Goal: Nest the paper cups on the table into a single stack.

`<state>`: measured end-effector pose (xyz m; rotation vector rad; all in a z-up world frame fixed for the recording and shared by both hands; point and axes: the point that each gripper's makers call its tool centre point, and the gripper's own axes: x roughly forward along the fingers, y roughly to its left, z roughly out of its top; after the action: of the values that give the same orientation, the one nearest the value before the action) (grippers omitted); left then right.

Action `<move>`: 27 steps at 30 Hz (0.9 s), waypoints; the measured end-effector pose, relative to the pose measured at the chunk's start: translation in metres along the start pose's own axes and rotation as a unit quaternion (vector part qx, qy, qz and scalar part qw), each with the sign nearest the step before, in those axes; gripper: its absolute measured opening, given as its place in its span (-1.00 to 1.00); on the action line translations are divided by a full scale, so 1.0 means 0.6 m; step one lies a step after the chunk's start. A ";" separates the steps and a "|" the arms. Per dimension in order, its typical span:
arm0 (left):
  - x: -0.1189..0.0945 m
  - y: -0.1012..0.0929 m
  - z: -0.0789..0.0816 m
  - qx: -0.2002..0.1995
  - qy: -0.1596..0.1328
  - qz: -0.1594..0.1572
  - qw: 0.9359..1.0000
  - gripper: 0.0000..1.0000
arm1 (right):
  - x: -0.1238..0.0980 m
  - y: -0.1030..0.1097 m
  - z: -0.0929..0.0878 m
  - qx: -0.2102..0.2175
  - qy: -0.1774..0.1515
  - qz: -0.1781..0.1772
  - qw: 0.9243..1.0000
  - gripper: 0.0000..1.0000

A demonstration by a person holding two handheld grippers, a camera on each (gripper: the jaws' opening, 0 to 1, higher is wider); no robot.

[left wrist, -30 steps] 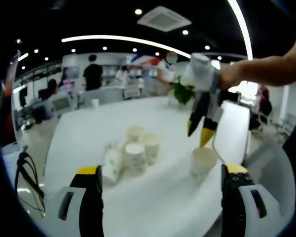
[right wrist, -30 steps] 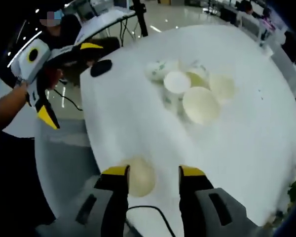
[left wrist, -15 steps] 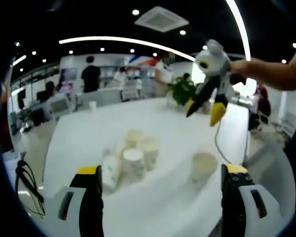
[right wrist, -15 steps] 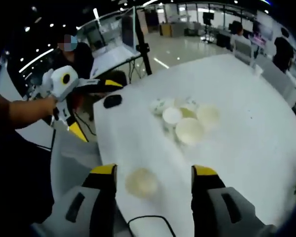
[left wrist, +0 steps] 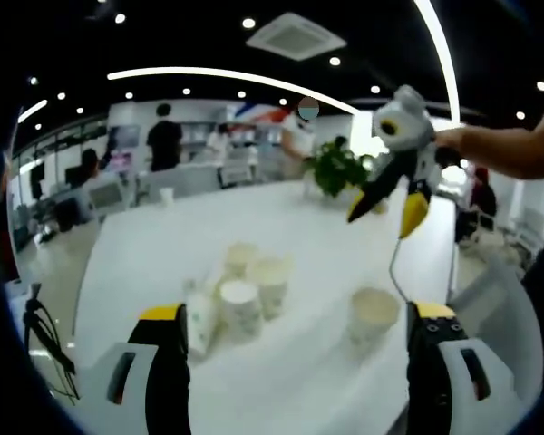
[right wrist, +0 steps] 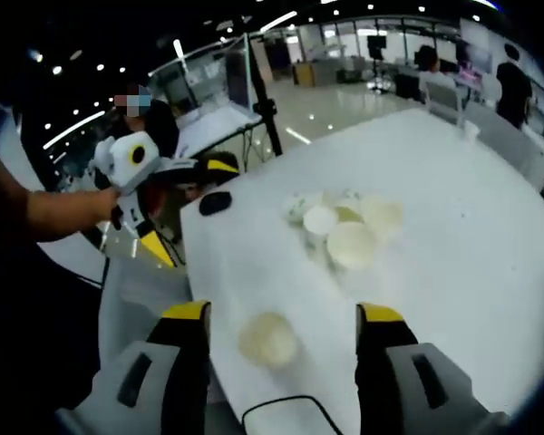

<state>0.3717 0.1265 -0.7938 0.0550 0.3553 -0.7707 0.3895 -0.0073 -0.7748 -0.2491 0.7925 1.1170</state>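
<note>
The pale paper cups with a faint green print are not nested yet. Most of them stand as a tight cluster (left wrist: 240, 294) near the middle of the wide white bench (left wrist: 281, 227), rim against rim, and one at the left edge of the cluster looks tipped on its side. A single cream paper cup (left wrist: 374, 313) stands upright and well apart from them, near the bench edge on the person's side. In the right gripper view the same single cup (right wrist: 268, 340) lies between that gripper's own jaws but below them, so it seems to be the first cup to pick up and carry to the cluster (right wrist: 343, 227).

The left gripper (left wrist: 295, 340) has its yellow-tipped jaws wide apart and holds nothing; it is low over the near bench edge, facing the cluster. The right gripper (right wrist: 281, 317) also has its jaws apart and empty, and it hangs high above the bench, as the left gripper view shows it (left wrist: 390, 204) raised in a hand in front of a green leafy plant (left wrist: 335, 168).

The exact number of cups in the cluster is hard to tell, because they overlap and the picture is blurred. A small dark oval object (right wrist: 214, 202) lies near the bench corner; what it is cannot be made out.
</note>
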 end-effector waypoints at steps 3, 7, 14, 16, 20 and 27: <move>0.000 0.002 0.006 0.000 -0.003 0.002 1.000 0.96 | -0.017 -0.010 0.006 0.001 -0.029 -0.016 0.999 0.31; -0.002 0.010 0.010 -0.001 -0.005 0.007 1.000 0.96 | -0.039 -0.016 0.017 -0.010 -0.100 -0.011 0.995 0.35; -0.003 0.013 0.006 0.000 -0.004 0.012 1.000 0.96 | -0.090 -0.064 -0.023 0.013 -0.159 -0.079 0.984 0.69; -0.002 0.014 0.004 0.000 -0.003 0.013 1.000 0.96 | -0.113 -0.075 -0.026 0.003 -0.199 -0.107 0.974 0.82; -0.002 0.011 0.007 0.001 -0.007 0.012 1.000 0.97 | -0.149 -0.088 -0.057 0.011 -0.217 -0.126 0.968 0.94; -0.004 0.008 0.011 0.005 -0.010 0.013 1.000 0.97 | -0.196 -0.092 -0.110 -0.013 -0.253 -0.148 0.956 0.99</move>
<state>0.3756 0.1306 -0.7872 0.0615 0.3301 -0.7463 0.3844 -0.1514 -0.7529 -0.0887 0.2715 0.8529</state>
